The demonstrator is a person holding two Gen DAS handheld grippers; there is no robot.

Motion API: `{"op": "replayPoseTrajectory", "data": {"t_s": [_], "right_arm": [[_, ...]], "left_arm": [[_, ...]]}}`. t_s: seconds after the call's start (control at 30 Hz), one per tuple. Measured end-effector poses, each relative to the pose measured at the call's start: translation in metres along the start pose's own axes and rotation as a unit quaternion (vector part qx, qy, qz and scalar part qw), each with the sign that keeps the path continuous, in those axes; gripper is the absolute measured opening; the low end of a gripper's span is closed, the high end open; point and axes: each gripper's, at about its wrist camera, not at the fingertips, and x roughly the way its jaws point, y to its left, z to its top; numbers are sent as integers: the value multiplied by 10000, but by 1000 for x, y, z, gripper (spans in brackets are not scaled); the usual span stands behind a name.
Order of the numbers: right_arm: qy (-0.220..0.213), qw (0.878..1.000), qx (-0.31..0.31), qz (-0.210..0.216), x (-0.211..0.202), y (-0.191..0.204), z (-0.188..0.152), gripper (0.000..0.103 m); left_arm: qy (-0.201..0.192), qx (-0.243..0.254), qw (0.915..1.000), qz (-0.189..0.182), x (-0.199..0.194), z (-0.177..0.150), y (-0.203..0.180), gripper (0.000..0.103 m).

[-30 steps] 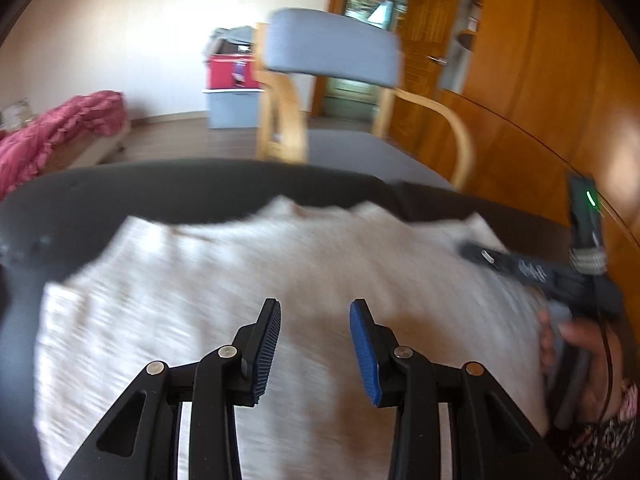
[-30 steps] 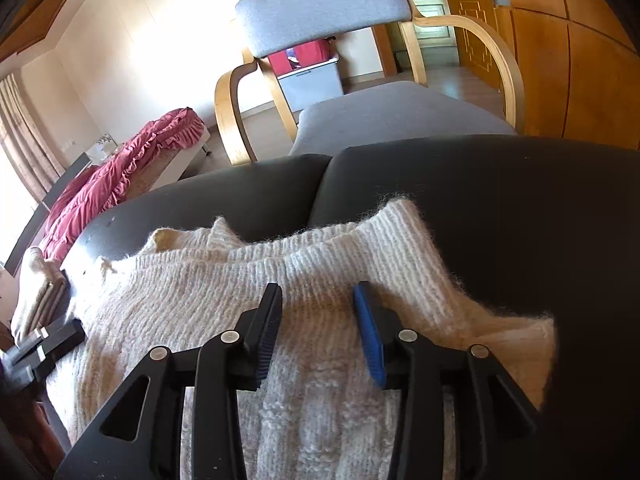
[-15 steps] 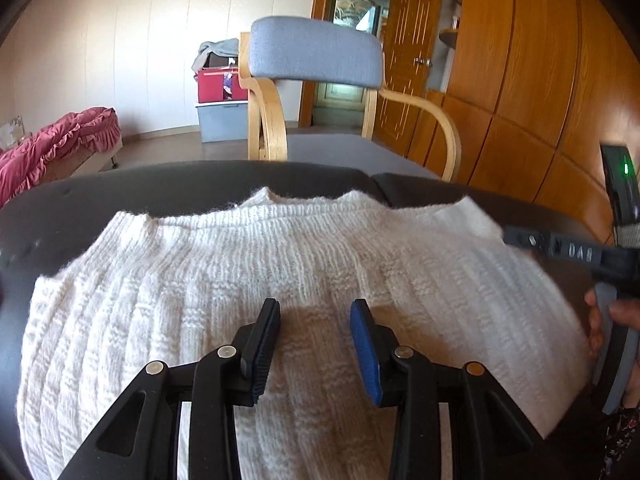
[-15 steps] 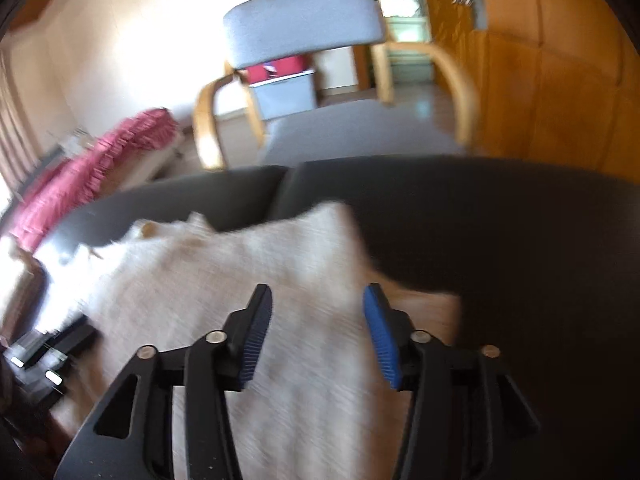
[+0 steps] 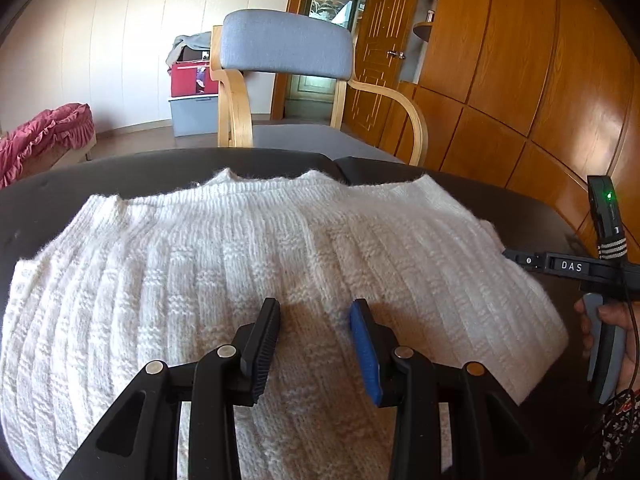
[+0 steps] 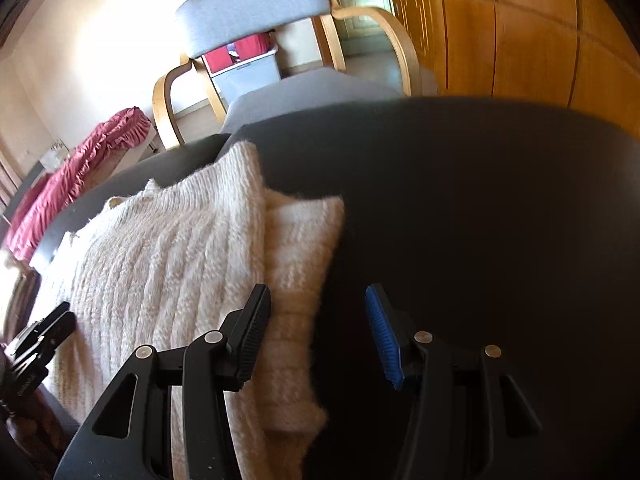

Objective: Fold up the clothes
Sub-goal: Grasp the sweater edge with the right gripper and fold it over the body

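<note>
A white knitted sweater (image 5: 240, 260) lies folded on the black table (image 5: 80, 184). My left gripper (image 5: 316, 336) hovers just above its near middle, open, nothing between the pads. In the right wrist view the sweater (image 6: 160, 248) fills the left side, a folded sleeve lying along its right edge. My right gripper (image 6: 320, 328) is over that edge with its jaws opening: the left finger is above the sleeve, the blue-padded finger above bare table (image 6: 480, 200). Nothing is gripped. A hand holds the right gripper's body (image 5: 560, 266) beside the sweater's right edge.
A grey chair (image 5: 284, 48) with wooden arms stands behind the table. A red blanket (image 5: 44, 136) lies at the far left, red and grey boxes (image 5: 192, 92) sit by the wall, and wooden cupboards (image 5: 520, 80) run along the right. The left gripper (image 6: 40, 332) shows at the sweater's left.
My right gripper has slid right, from over the sweater's middle to its right edge, and its jaws stand wider. The left gripper has barely shifted over the sweater.
</note>
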Motion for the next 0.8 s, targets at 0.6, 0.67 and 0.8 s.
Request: {"op": "replayPoseTrajectory", "data": {"t_s": [0.6,0.67,0.8], "right_arm": [[765,9533,1334,2598,15,-41,-6,65],[747,9442,1517,2827,19,-45,-7,67],[637,9213,1851,3361,22,-54,-8,70]], "left_arm": [[4,-23,9999,109,-9,-7,-3,37],[-49,-75,9999,107,-13,-8,-1,37],[-41,-19,9999,144,-15,-10,-2,37]]}}
